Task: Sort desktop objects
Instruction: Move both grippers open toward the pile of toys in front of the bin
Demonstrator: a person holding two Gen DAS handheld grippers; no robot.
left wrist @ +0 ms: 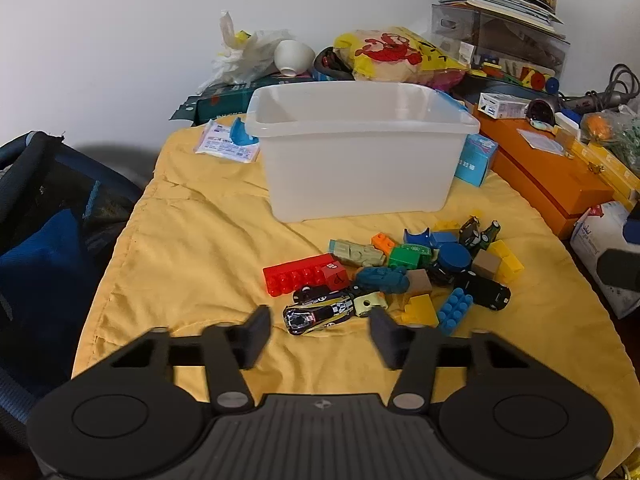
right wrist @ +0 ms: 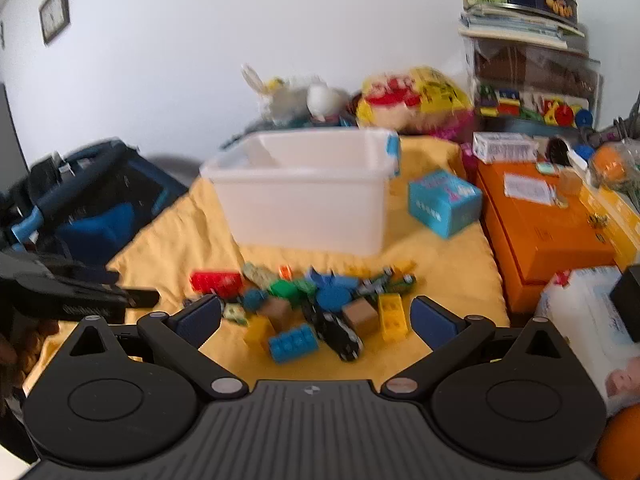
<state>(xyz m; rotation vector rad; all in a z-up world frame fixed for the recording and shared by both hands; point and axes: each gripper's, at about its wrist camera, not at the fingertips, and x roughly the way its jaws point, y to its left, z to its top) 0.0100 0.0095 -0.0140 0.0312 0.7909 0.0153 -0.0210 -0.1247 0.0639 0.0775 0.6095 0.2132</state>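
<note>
A pile of toy bricks and toy cars lies on the yellow cloth [left wrist: 192, 264] in front of a white translucent bin [left wrist: 360, 152]. In the left wrist view I see a red brick [left wrist: 304, 274], a black and yellow toy car [left wrist: 318, 314], a teal toy car [left wrist: 382, 278], a blue brick [left wrist: 454, 310] and a black car [left wrist: 486, 290]. My left gripper [left wrist: 320, 336] is open and empty, just short of the black and yellow car. My right gripper [right wrist: 316, 316] is open and empty above the near edge of the pile [right wrist: 312, 304]; that view is blurred. The bin [right wrist: 304, 196] looks empty.
An orange box [left wrist: 548, 184] and a stack of clutter stand at the right. A light blue carton [right wrist: 444, 202] sits beside the bin. A dark blue bag [left wrist: 52, 240] lies at the left. A stuffed bag and packets crowd the wall behind the bin.
</note>
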